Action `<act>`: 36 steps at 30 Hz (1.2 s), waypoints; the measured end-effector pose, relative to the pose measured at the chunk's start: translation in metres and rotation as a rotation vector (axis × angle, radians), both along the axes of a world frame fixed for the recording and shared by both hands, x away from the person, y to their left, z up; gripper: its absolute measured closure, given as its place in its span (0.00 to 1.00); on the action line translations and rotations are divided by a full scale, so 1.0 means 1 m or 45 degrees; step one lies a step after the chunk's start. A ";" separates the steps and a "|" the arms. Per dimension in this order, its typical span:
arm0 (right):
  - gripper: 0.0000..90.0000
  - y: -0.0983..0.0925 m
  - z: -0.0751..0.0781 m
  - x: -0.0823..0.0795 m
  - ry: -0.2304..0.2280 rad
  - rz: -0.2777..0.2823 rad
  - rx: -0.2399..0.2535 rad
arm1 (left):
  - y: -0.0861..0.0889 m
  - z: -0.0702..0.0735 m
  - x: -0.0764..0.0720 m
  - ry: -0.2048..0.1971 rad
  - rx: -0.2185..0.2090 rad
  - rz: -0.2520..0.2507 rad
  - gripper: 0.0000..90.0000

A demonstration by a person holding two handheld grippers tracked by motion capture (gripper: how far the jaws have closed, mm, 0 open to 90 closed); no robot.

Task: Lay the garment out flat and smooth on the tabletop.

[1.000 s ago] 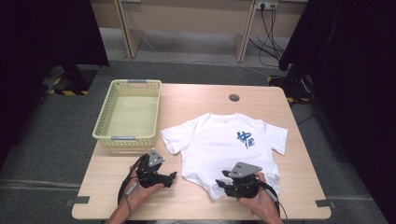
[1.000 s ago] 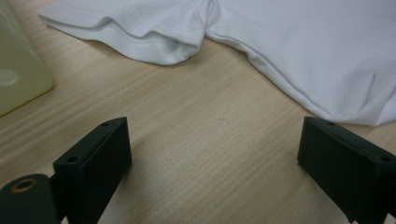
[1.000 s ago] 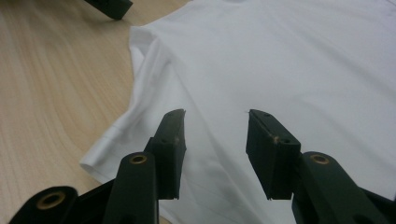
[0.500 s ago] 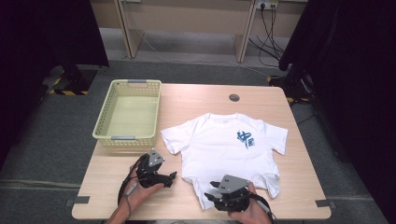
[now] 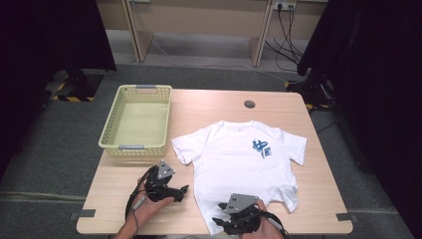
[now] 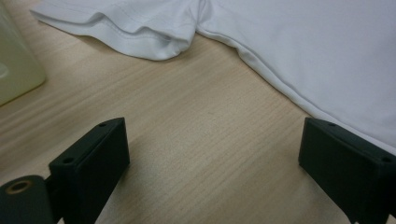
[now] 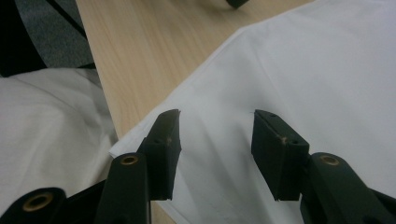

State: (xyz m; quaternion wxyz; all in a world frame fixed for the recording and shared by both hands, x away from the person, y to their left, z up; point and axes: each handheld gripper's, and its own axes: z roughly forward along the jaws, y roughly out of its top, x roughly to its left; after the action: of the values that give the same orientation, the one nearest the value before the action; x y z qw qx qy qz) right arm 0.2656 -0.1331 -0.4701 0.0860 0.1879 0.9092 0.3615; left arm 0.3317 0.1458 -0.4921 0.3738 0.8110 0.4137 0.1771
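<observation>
A white T-shirt (image 5: 244,162) with a blue print (image 5: 261,147) on the chest lies spread flat on the wooden counter (image 5: 209,107), collar toward the far edge and hem toward the near edge, right of centre. Its near right hem corner is slightly rumpled.

The right gripper (image 5: 226,226) sits at the near edge of the counter over the shirt's near left hem corner. In the right gripper view its jaws stand partly spread, having just been opening, with the white fabric lying flat under and between them; the pads do not press on the cloth. The hem corner shows just left of the left jaw there, with bare wood beyond it.

The left gripper (image 5: 180,191) rests low on the counter, left of the shirt and near its left side seam. In the left gripper view its jaws are spread wide over bare wood, with nothing between them; the shirt's edge runs just beside the right jaw, and the left sleeve (image 6: 140,32) lies farther off.

A pale yellow plastic basket (image 5: 112,137) stands at the far left of the counter, well apart from both grippers, beside the shirt's left sleeve
</observation>
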 end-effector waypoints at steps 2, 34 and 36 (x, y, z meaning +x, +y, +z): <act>0.58 -0.005 0.006 0.000 -0.016 -0.020 0.028 | 0.000 0.000 -0.003 0.000 -0.006 0.002 0.09; 0.50 -0.191 -0.001 0.002 -0.099 -0.836 0.025 | -0.050 -0.001 -0.047 0.016 0.031 -0.028 0.00; 0.50 -0.195 -0.004 0.002 -0.085 -0.858 0.012 | -0.050 -0.001 -0.047 0.016 0.029 -0.042 0.00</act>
State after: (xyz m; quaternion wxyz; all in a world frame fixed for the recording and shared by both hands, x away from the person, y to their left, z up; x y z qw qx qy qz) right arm 0.2676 -0.3283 -0.4746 0.2296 0.4661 0.7910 0.3229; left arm 0.2848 0.0958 -0.4930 0.3649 0.8229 0.4006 0.1707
